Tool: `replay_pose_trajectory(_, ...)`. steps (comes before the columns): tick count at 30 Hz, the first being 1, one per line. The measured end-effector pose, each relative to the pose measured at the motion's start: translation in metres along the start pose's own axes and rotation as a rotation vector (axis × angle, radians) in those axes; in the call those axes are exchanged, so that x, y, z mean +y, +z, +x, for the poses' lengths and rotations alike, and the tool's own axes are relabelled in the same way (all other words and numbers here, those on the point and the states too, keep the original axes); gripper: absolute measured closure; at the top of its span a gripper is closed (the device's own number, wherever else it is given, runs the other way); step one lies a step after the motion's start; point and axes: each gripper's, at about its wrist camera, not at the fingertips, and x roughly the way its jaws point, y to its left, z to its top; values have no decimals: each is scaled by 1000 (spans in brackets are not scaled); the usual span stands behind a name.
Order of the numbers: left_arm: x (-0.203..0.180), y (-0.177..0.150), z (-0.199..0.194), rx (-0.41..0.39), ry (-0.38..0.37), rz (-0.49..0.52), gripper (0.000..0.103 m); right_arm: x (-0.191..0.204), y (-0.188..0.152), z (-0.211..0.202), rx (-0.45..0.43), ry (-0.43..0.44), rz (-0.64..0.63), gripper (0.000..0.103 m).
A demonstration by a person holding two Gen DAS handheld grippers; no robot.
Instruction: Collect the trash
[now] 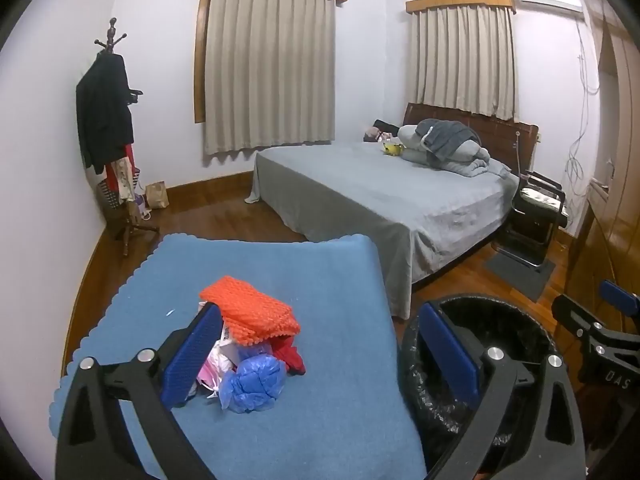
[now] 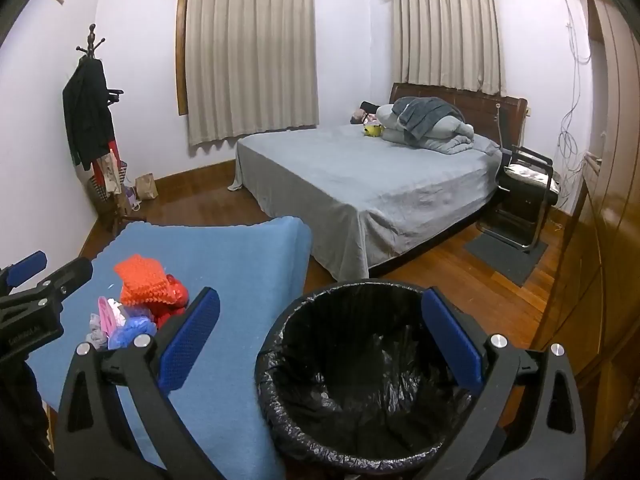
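Observation:
A small heap of trash lies on a blue cloth-covered table (image 1: 328,280): an orange foam net (image 1: 250,310) on top, a crumpled blue plastic bag (image 1: 254,384), a red piece (image 1: 290,356) and pink and white scraps (image 1: 218,364). My left gripper (image 1: 320,344) hovers wide open over the heap's near side, its left pad (image 1: 192,356) beside the scraps, nothing held. A bin lined with a black bag (image 2: 372,364) stands to the right of the table. My right gripper (image 2: 324,340) hangs wide open above the bin's mouth, empty. The heap (image 2: 140,304) shows at its left.
A bed with a grey sheet (image 1: 380,200) fills the room's far right. A coat stand with dark clothes (image 1: 108,120) stands in the left corner, a paper bag (image 1: 157,195) by it. A black chair (image 1: 536,208) and a grey mat (image 1: 520,272) lie beside the bed. Wooden wardrobes (image 2: 600,200) line the right wall.

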Motion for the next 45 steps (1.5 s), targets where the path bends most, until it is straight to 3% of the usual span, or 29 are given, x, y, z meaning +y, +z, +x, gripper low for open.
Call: replay_pose_trajectory(45,0,0,-2,-7,0,-7,6,1,0,2,3,0,1,5)
